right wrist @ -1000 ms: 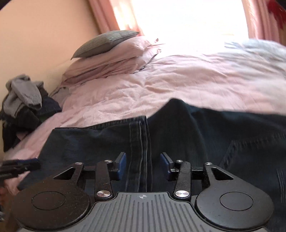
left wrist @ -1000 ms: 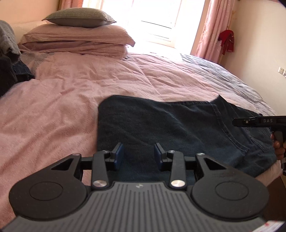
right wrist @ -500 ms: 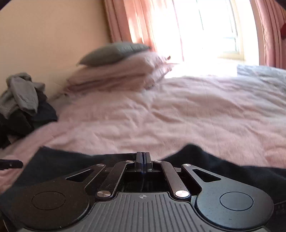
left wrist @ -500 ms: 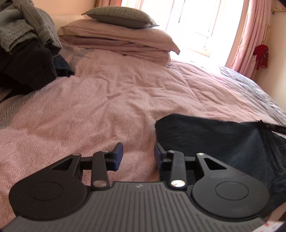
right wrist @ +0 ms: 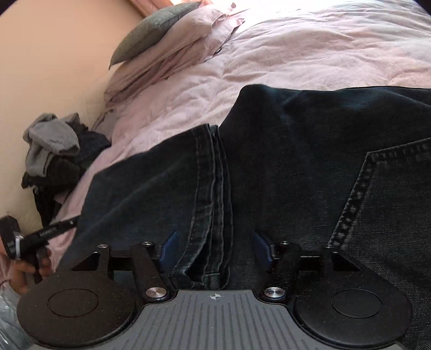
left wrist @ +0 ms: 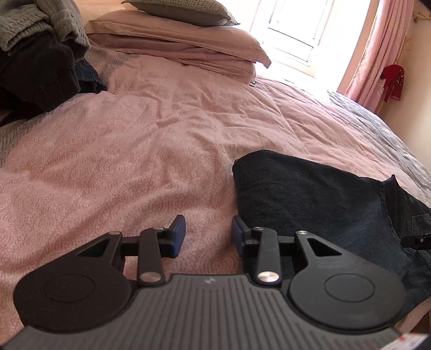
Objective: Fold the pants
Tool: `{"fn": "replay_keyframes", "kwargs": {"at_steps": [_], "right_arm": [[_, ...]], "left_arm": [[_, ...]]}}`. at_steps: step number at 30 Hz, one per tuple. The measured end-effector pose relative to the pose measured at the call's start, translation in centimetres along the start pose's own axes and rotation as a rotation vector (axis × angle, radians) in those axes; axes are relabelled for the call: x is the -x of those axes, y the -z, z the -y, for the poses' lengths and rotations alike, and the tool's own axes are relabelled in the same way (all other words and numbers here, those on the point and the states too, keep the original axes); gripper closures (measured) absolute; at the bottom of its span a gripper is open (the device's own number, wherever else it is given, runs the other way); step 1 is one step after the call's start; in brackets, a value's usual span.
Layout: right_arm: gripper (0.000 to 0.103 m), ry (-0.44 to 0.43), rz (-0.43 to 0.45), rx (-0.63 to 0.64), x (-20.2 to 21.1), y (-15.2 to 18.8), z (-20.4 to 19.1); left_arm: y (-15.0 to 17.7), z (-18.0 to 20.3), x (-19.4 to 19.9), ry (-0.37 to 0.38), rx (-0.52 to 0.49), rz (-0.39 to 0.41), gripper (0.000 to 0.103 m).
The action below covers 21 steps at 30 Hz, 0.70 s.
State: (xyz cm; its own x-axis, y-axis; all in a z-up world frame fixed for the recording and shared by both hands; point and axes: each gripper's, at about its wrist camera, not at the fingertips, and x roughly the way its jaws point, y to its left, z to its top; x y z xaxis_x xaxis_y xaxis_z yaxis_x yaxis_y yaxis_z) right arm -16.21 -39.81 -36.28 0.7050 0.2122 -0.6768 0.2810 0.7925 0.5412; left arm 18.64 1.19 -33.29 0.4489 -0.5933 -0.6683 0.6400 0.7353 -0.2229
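Denim, dark blue, fills most of what we see past the right gripper [right wrist: 214, 250]: the pants [right wrist: 296, 167] lie folded on the bed, and a thick stitched hem or seam runs straight between our right fingers [right wrist: 168, 251]. Those jaws have just been opening; the blue pads stand clear on either side of the seam, so nothing is pinched. Our left gripper [left wrist: 208, 237] hangs over bare pink bedspread [left wrist: 121, 167] just beside the left end of the pants [left wrist: 309, 199], its jaws partly apart with only cover between them; the right finger's [left wrist: 238, 237] pad sits close to the denim's edge.

We work at the near edge of the bed. Pink pillows [left wrist: 175, 45] with a grey cushion [left wrist: 180, 10] on top lie at its head, near a bright window [left wrist: 293, 35] with pink curtains [left wrist: 377, 48]. A heap of grey and dark clothes [left wrist: 40, 53] sits at the far left side.

Lengthwise the pants run along the near edge, the pocket [right wrist: 390, 215] end toward the right, the folded end toward the left.
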Motion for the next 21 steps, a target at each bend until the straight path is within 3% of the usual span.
{"fn": "replay_keyframes", "kwargs": {"at_steps": [1,2,3,4,6,14,18,21], "right_arm": [[0.046,-0.011,-0.005,0.009,-0.3,0.1,-0.2],[0.054,-0.023,-0.012,0.018,-0.6,0.2,-0.3],[0.070,-0.027,-0.021,0.020,-0.8,0.2,-0.4],[0.076,-0.019,-0.025,0.006,-0.9,0.1,-0.2],[0.100,-0.040,-0.021,-0.036,-0.5,0.2,0.4],[0.102,-0.080,0.086,-0.179,5.6,-0.9,-3.2],[0.102,-0.080,0.106,-0.274,8.7,-0.5,-5.0],[0.102,0.030,0.070,-0.341,8.0,1.3,-3.5]], "left_arm": [[0.1,0.0,0.0,0.000,0.002,0.000,0.071],[0.1,0.0,0.1,0.002,0.010,-0.001,0.071],[0.1,-0.1,0.2,0.006,0.018,-0.002,0.071],[0.2,-0.2,0.3,0.009,0.023,-0.002,0.071],[0.3,-0.3,0.5,0.016,0.033,-0.001,0.071],[-0.6,-0.4,1.7,0.055,0.010,-0.012,0.071],[-1.6,0.4,2.2,0.088,-0.051,-0.031,0.071],[-1.8,1.1,1.9,0.099,-0.097,-0.046,0.071]]}}
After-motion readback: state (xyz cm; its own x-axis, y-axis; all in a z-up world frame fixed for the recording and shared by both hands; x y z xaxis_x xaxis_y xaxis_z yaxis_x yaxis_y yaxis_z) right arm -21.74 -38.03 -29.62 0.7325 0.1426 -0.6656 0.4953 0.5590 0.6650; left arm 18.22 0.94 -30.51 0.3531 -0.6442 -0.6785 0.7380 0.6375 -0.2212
